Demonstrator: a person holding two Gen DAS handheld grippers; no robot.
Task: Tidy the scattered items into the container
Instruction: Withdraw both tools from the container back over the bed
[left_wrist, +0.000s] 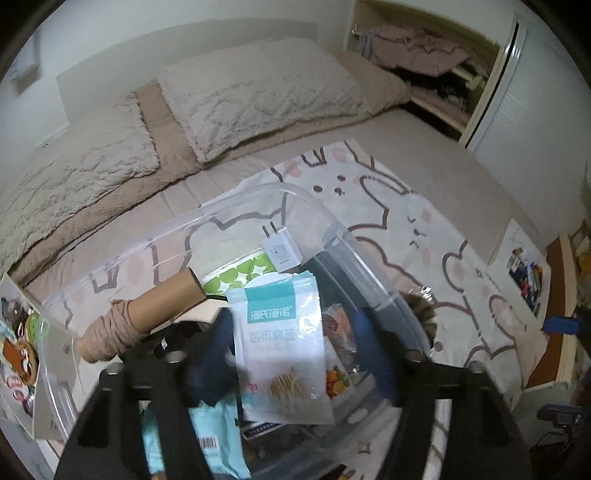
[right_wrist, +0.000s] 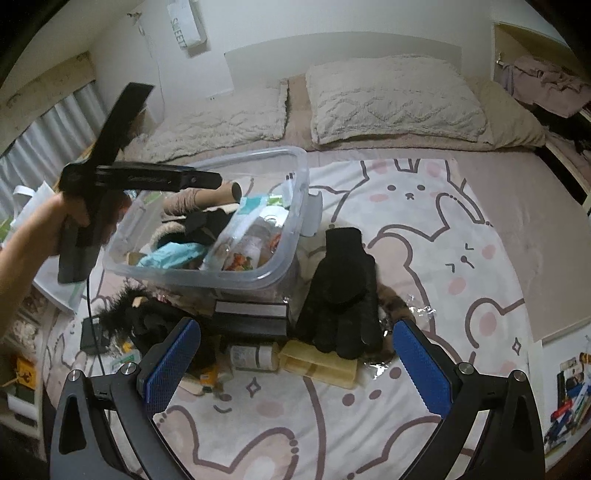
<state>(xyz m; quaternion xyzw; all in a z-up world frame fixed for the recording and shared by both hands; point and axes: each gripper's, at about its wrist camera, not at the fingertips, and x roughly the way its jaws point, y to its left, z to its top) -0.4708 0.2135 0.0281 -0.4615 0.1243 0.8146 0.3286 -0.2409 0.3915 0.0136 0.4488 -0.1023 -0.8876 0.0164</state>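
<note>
Right wrist view shows your right gripper (right_wrist: 295, 365) spread wide over the bunny-print blanket (right_wrist: 461, 236) on the bed, pillows (right_wrist: 395, 99) behind. A black glove (right_wrist: 343, 288) lies beside the clear container (right_wrist: 291, 236). Your left gripper (left_wrist: 291, 354) hangs open above that container, a white packet (left_wrist: 284, 350) between its fingers, untouched.

Clear glossy plastic container (right_wrist: 291, 236), matt knit black glove (right_wrist: 343, 288)

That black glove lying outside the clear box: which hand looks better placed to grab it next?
Probably the right. Its gripper is open, and the black glove lies just ahead between its fingers. The left gripper is over the clear box.
</note>
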